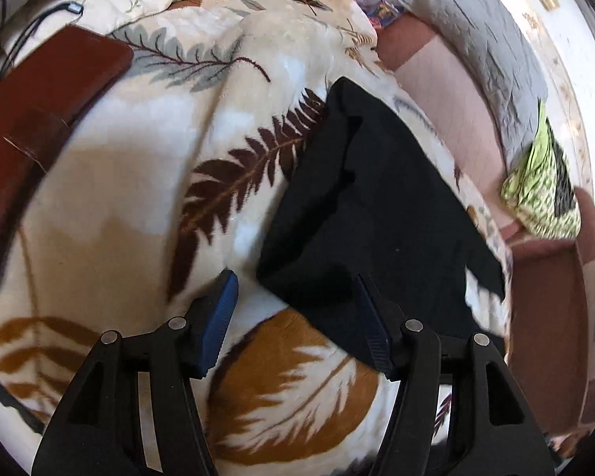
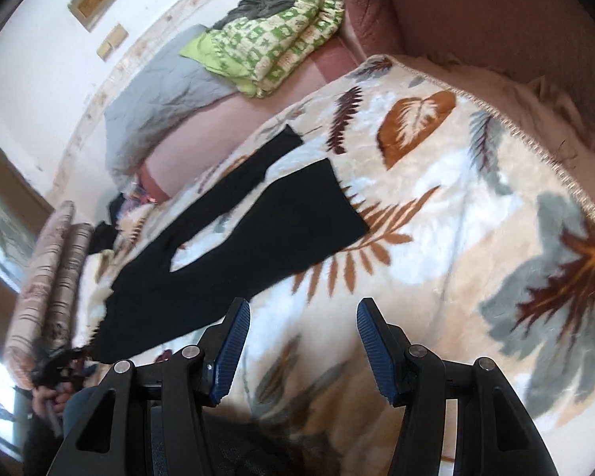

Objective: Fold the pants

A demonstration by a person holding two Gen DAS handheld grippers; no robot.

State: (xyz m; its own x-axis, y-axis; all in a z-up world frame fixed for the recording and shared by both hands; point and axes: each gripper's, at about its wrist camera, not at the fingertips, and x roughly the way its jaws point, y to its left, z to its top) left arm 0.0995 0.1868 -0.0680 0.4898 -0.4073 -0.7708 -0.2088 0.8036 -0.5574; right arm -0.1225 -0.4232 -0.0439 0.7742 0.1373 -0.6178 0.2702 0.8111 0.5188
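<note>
Fleece blanket in cream with brown and grey leaf print point(image 2: 436, 238), spread over the bed as a soft flat place for folding. Black cloth pants point(image 2: 258, 230) laid out flat on it, legs apart, probably to make the first fold easy. Left claw point(image 1: 297, 317) open above a corner of the pants, nothing pinched. Right claw point(image 2: 303, 341) open too, over bare blanket just beside the pants, gripping nothing.

Right finger point(image 1: 371, 317) overlaps the black pants point(image 1: 377, 198), hiding their near edge. Brown case point(image 1: 39, 131) is cropped at left; left gripper point(image 2: 59, 361) appears blurred.
</note>
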